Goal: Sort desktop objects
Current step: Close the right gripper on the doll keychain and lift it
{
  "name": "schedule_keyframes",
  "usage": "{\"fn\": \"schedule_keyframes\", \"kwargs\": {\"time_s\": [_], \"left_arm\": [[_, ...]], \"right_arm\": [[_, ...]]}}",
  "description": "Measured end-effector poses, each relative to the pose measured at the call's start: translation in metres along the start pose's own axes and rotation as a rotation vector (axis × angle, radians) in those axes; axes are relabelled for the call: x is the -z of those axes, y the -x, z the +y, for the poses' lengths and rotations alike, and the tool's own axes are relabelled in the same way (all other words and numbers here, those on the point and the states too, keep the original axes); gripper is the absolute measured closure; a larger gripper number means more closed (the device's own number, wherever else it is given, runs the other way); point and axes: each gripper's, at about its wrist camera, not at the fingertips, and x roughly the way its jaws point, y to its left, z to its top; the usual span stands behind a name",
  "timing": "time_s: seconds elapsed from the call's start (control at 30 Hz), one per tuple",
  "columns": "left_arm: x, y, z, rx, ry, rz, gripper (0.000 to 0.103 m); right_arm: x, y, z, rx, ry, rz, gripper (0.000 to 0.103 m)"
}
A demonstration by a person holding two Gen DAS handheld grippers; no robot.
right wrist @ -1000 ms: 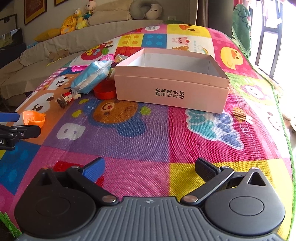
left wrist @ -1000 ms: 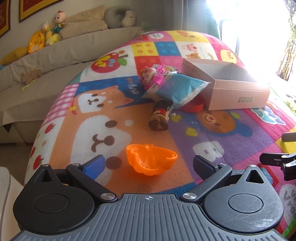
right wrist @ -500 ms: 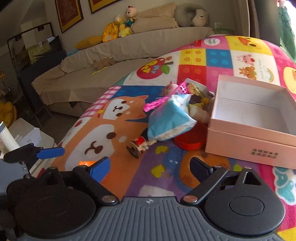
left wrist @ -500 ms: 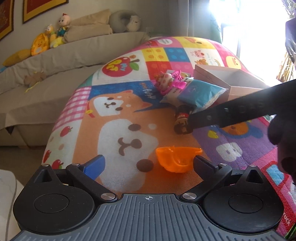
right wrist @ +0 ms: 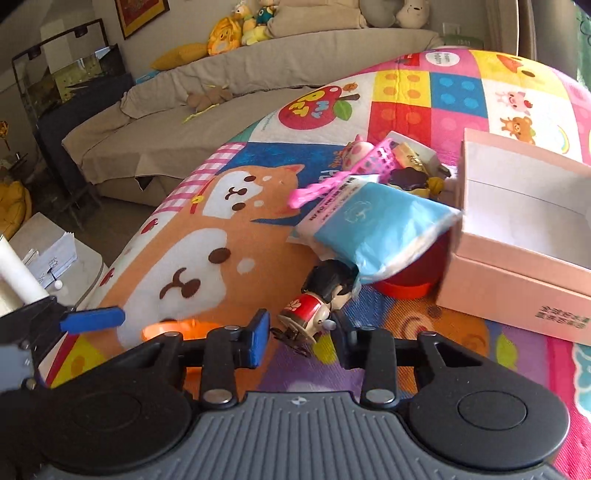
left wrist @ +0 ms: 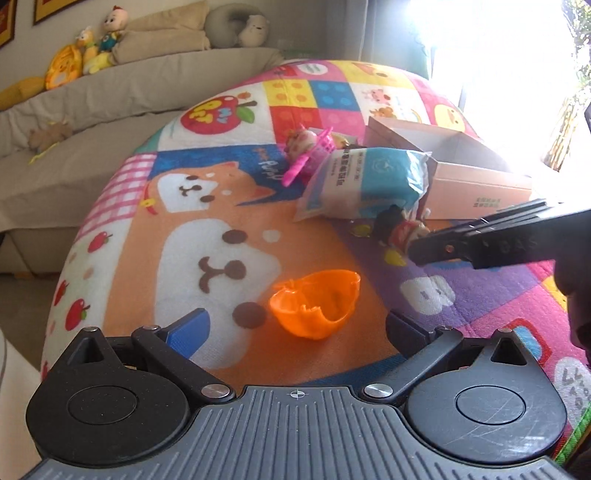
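1. Black plastic forms the body of the left gripper (left wrist: 295,326), which fills the bottom of its own camera view. Its two fingers are spread wide apart and hold nothing.
2. An orange plastic shell (left wrist: 316,304), shaped like an open half cup, lies on the play mat (left wrist: 207,236) just ahead of the left gripper at 12 o'clock, between the lines of its two fingers but touching neither.
3. The right gripper (right wrist: 300,338) has its fingers drawn partway together, one on each side of the base of a small toy figure (right wrist: 319,301). Whether the pads touch the toy cannot be told.
4. The toy figure has a black head and a red body. It lies on its side on the mat, its head toward 1 o'clock and tucked under the lower end of a blue tissue pack (right wrist: 373,230).
5. The tissue pack lies tilted, its far end propped on a red round container (right wrist: 413,282).
6. A pink cardboard box (right wrist: 517,275), open at the top, sits at 2 o'clock, touching the red container.
7. A pink toy basket (right wrist: 373,162) with small toys around it lies beyond the tissue pack at 12 o'clock.
8. A beige sofa (right wrist: 221,110) with plush toys (right wrist: 236,31) on its back stands farthest away at 11 o'clock.
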Motion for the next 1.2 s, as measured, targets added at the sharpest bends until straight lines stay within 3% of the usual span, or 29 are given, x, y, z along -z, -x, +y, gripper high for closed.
{"fn": "schedule_keyframes", "kwargs": {"time_s": [0.03, 0.23, 0.37, 0.47, 0.57, 0.73, 0.83, 0.87, 0.9, 0.93, 1.07, 1.2], "left_arm": [[-0.001, -0.002, -0.003, 0.010, 0.000, 0.006, 0.000], [-0.007, -0.017, -0.026, 0.085, -0.015, 0.031, 0.000], [-0.011, -0.018, -0.043, 0.138, -0.064, 0.019, 0.000], [-0.010, -0.016, -0.049, 0.125, -0.107, 0.007, 0.000], [-0.007, -0.016, -0.046, 0.024, -0.140, 0.009, 0.000], [-0.008, -0.006, -0.019, -0.036, -0.089, 0.016, 0.000], [-0.007, 0.000, -0.009, -0.058, -0.065, 0.010, 0.000], [-0.007, 0.001, -0.007, -0.057, -0.055, 0.009, 0.000], [-0.007, 0.002, -0.006, -0.052, -0.048, 0.010, 0.000], [-0.006, 0.002, -0.005, -0.043, -0.042, 0.012, 0.000], [-0.004, -0.003, -0.014, 0.012, -0.049, 0.018, 0.000], [-0.002, -0.011, -0.026, 0.041, -0.061, 0.024, 0.000]], "right_arm": [[0.007, 0.010, -0.006, 0.014, 0.003, -0.002, 0.079], [0.050, 0.055, -0.041, 0.155, -0.027, -0.009, 0.079], [0.061, 0.067, -0.059, 0.193, -0.092, -0.039, 0.079], [0.054, 0.066, -0.056, 0.153, -0.081, -0.069, 0.068], [0.036, 0.051, -0.042, 0.059, -0.043, -0.085, 0.059], [0.008, 0.007, -0.013, -0.001, 0.046, -0.073, 0.050], [0.003, -0.015, -0.003, -0.010, 0.078, -0.013, 0.053], [0.004, -0.018, -0.002, -0.017, 0.077, 0.013, 0.058], [0.008, -0.017, -0.001, -0.028, 0.078, 0.032, 0.072], [0.013, -0.012, -0.001, -0.033, 0.084, 0.032, 0.075], [0.038, 0.024, -0.006, -0.024, 0.117, 0.028, 0.075], [0.063, 0.053, -0.023, 0.072, 0.122, 0.043, 0.075]]}}
